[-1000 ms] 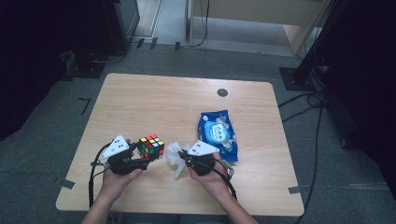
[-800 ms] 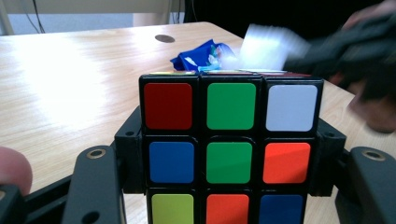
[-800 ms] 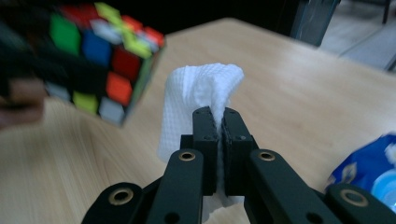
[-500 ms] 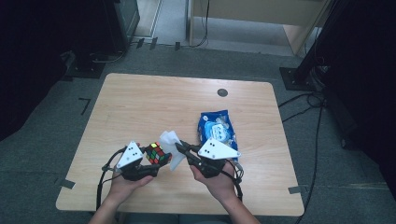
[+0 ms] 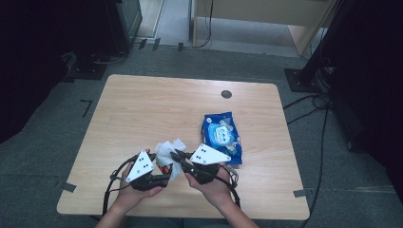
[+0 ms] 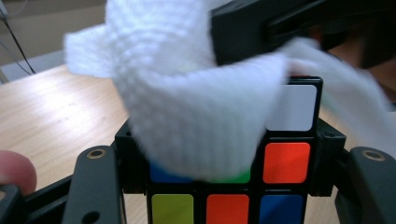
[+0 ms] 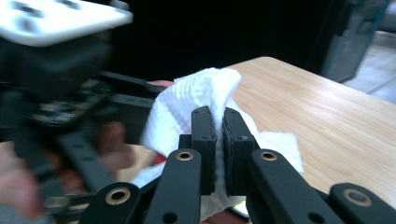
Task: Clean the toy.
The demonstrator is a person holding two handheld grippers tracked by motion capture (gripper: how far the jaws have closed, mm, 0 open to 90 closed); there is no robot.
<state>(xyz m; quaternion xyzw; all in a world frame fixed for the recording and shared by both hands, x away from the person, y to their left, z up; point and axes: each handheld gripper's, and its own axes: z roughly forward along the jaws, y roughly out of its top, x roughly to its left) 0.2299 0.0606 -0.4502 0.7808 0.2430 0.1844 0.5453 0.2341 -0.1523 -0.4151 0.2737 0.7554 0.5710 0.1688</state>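
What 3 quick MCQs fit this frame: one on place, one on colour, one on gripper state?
1. The wipes pack lies where from the right gripper?
A. nearer the person
B. beyond it, to the right
C. under the left hand

2. The pack's colour?
A. blue
B. red
C. green

3. What does the left gripper hold?
A. nothing
B. the pack
C. the Rubik's cube

Key: 1 B, high view shows it past the hands; 2 A, blue wrapper; 3 C, jaws clamp the cube's sides while the white wipe, pinched by the right gripper, drapes over it.
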